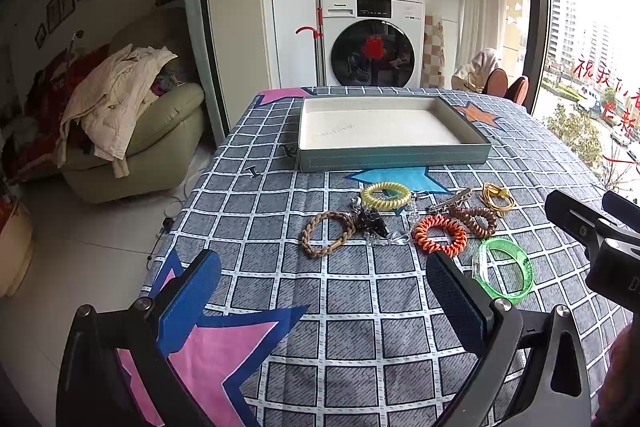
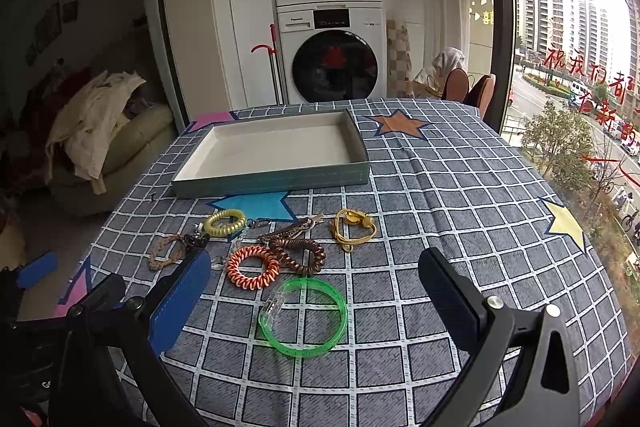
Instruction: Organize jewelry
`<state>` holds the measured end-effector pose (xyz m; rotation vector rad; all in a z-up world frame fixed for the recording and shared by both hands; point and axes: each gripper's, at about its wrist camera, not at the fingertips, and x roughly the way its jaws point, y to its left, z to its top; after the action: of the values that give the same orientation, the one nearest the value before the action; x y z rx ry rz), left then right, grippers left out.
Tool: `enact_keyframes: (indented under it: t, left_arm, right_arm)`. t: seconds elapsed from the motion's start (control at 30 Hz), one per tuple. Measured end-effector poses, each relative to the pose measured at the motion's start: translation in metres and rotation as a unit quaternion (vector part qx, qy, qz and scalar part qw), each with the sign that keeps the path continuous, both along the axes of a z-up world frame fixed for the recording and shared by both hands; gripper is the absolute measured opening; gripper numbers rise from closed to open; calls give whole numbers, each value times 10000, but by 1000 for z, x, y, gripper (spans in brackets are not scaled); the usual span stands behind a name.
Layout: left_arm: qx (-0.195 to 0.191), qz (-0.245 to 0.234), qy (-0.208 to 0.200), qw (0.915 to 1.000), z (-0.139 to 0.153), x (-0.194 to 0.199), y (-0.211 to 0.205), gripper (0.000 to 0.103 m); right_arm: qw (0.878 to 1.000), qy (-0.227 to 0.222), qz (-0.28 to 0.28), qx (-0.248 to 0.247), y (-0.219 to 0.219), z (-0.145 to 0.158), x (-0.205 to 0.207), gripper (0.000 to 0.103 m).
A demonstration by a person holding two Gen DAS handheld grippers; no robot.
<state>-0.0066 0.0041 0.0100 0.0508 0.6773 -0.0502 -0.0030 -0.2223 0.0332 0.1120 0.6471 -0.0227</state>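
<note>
Table under grid-and-star cloth [image 2: 440, 187]; empty tray [image 2: 276, 179], coil bands [image 2: 252, 267], green bangle [image 2: 304, 319], braided bracelet [image 1: 328, 233]

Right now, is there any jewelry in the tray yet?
No. The tray shows only its bare pale lining, and the bracelets, such as the green bangle, all lie on the tablecloth in front of it.

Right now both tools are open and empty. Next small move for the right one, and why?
Probably lower the right tool onto the green bangle. It lies flat on the tablecloth, between the open fingers and nearest of the jewelry, apart from the orange coil. The tray beyond holds nothing, so nothing is sorted yet.
</note>
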Motion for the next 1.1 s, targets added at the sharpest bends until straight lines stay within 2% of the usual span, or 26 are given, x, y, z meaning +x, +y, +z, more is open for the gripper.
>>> enact_keyframes:
  t: [1.1]
  left_arm:
    - [-47, 66, 145, 9999, -5, 8, 6, 103]
  right_arm:
    - [10000, 36, -46, 68, -4, -2, 4, 103]
